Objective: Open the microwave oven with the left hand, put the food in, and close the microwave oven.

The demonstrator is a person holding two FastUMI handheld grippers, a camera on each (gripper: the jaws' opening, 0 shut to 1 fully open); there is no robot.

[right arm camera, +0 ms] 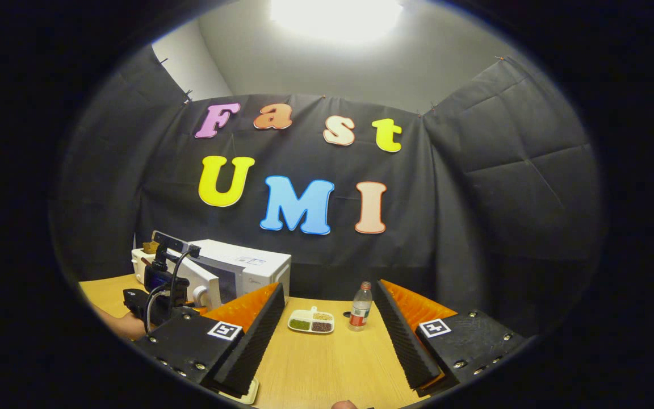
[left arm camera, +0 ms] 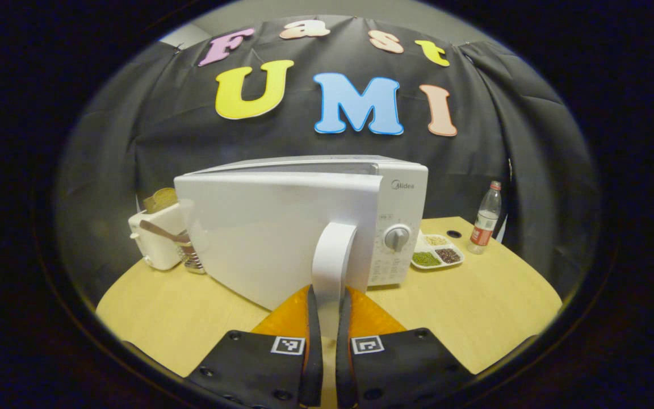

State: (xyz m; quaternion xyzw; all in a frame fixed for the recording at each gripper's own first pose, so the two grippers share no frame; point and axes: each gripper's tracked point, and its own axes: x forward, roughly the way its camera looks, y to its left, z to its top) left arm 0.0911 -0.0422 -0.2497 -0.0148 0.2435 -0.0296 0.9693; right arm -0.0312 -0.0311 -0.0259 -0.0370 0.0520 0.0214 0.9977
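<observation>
In the left gripper view the swung-out door [left arm camera: 273, 238] of the microwave oven [left arm camera: 401, 227] hides the cavity and part of the white appliance [left arm camera: 154, 238] behind it. The lower end of the door handle [left arm camera: 334, 267] is hidden between the left gripper [left arm camera: 327, 318] jaws. The printing beneath the dial [left arm camera: 398, 237] is too small to tell. In the right gripper view the divided food tray [right arm camera: 311, 321] holds contents too small to identify, and a pale object [right arm camera: 244, 395] under the left jaw is cut off.
</observation>
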